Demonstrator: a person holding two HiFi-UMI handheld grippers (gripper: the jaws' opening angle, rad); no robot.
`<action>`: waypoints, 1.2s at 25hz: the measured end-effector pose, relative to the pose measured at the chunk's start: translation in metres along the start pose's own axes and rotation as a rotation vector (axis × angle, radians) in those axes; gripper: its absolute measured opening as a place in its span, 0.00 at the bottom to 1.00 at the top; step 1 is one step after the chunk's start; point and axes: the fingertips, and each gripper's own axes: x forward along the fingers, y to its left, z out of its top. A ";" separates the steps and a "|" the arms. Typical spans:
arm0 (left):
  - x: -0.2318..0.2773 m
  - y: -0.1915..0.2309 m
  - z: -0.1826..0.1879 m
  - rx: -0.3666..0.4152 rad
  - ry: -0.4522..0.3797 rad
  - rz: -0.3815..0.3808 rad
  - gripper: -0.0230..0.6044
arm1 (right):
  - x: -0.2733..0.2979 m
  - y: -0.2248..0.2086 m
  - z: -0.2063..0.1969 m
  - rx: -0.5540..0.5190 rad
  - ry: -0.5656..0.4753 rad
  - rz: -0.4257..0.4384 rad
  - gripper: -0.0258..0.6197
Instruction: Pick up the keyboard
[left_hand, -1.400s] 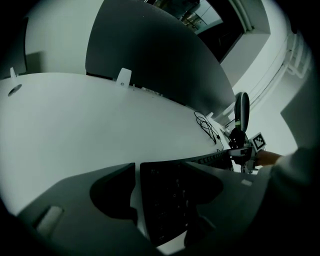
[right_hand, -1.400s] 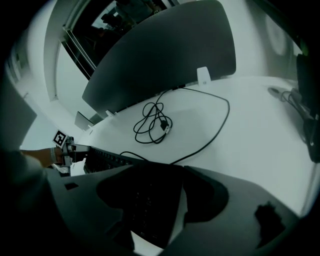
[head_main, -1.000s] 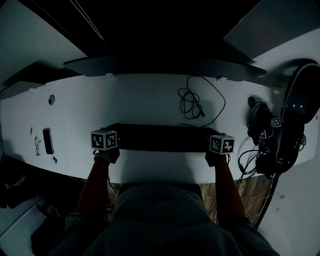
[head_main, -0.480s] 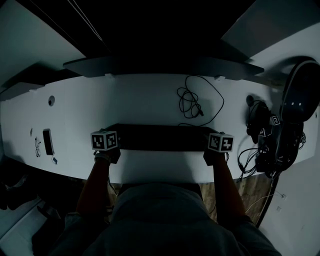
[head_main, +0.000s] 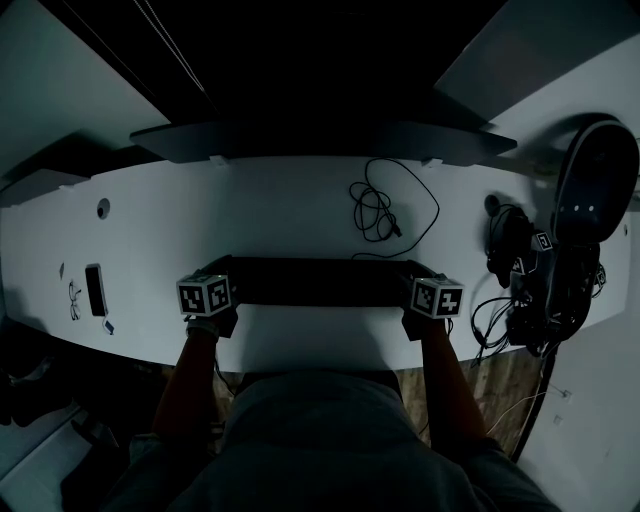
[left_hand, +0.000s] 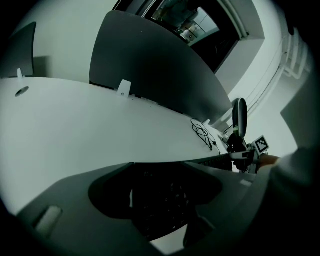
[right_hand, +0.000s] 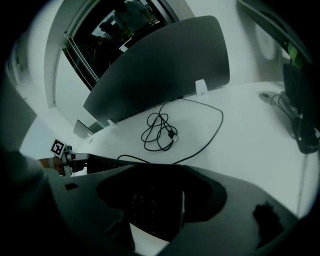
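A long black keyboard (head_main: 320, 282) lies crosswise near the front of the white desk (head_main: 250, 215). My left gripper (head_main: 222, 284) is shut on its left end and my right gripper (head_main: 420, 286) on its right end. The left gripper view has the dark keys (left_hand: 162, 207) filling the gap between the jaws of the left gripper (left_hand: 160, 172), and the far end runs off to the right gripper's marker cube (left_hand: 261, 144). In the right gripper view the keyboard's end (right_hand: 150, 210) sits between the jaws of the right gripper (right_hand: 160, 172).
Behind the keyboard lies a coiled black cable (head_main: 378, 208). A dark curved divider panel (head_main: 310, 135) stands along the desk's back edge. A small dark device (head_main: 95, 286) rests at the far left. At the right there are headphones and tangled cables (head_main: 530, 285).
The right gripper has come up a little with its end of the keyboard. The left gripper has stayed about where it was.
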 end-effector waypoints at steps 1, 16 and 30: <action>-0.003 0.000 0.002 0.002 -0.011 -0.001 0.48 | -0.002 0.003 0.004 -0.010 -0.011 0.000 0.46; -0.065 -0.028 0.060 0.111 -0.211 -0.019 0.48 | -0.058 0.050 0.063 -0.126 -0.203 0.032 0.46; -0.127 -0.052 0.095 0.181 -0.355 -0.048 0.48 | -0.120 0.093 0.092 -0.187 -0.353 0.016 0.46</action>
